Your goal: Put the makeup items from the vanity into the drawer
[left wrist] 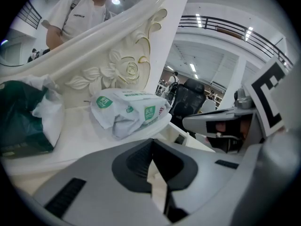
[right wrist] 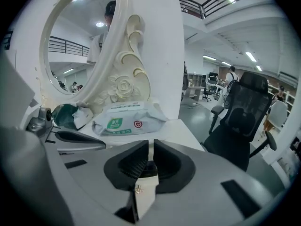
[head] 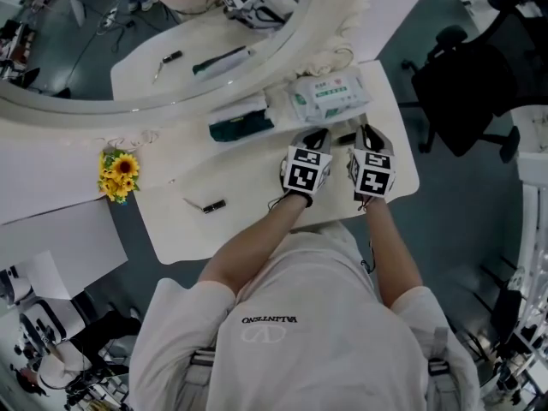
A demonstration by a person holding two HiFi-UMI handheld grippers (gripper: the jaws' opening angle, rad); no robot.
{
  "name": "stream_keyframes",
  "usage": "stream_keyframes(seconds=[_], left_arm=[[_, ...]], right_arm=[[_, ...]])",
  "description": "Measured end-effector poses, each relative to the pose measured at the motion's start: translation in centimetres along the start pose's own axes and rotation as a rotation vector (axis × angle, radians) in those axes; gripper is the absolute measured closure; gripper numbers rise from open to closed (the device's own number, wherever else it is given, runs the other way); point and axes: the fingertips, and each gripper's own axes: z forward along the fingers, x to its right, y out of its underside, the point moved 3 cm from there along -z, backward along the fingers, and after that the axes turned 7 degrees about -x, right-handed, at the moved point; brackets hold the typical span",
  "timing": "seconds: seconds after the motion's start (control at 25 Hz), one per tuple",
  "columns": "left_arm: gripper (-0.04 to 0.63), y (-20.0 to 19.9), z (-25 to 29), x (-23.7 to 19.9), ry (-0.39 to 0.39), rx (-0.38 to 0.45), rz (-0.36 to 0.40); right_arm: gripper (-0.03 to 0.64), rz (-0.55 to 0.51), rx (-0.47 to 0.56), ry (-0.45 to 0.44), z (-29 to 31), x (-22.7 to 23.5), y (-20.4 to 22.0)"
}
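While the person's left claw (left wrist: 151, 149) rests with its jaws pressed together and nothing between them, the right claw (right wrist: 150, 150) just beside it is drawn narrow around a small dark makeup item (right wrist: 149, 166), which fills the slim gap between its pads. Both claws sit over the white vanity worktop (head: 248, 178) near its right edge and point toward the back. A soft white pack of wet wipes with green labels (head: 330, 95) lies there, close to the back right corner. To the left of that pack, along the back edge under the white carved oval mirror frame (head: 94, 103), lies a crumpled dark green and white package (head: 241, 120). Another small black makeup piece (head: 205, 205), with a thin stick beside it, lies toward the worktop's left front corner, well apart from both claws. A bunch of yellow sunflowers (head: 118, 175) stands just off the left edge. A black office chair (head: 462, 84) stands on the floor beyond the right edge.
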Motion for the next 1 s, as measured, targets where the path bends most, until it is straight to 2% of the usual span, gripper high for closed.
stream_keyframes(seconds=[0.12, 0.48, 0.76, 1.0], left_arm=[[0.595, 0.4, -1.0, -0.1, 0.002, 0.014, -0.011], [0.595, 2.1, -8.1, -2.7, -0.005, 0.071, -0.028], [0.595, 4.9, -15.6, -7.1, -0.122, 0.134, -0.084], [0.595, 6.9, -22.0, -10.2, -0.244, 0.210, -0.120]], right_arm=[[0.606, 0.019, 0.034, 0.020, -1.0, 0.1, -0.4], [0.606, 0.036, 0.094, -0.001, -3.8, -1.3, -0.9], [0.607, -0.024, 0.114, -0.040, -5.3, -3.4, -0.3], [0.607, -0.072, 0.177, -0.150, -6.7, -6.9, -1.0]])
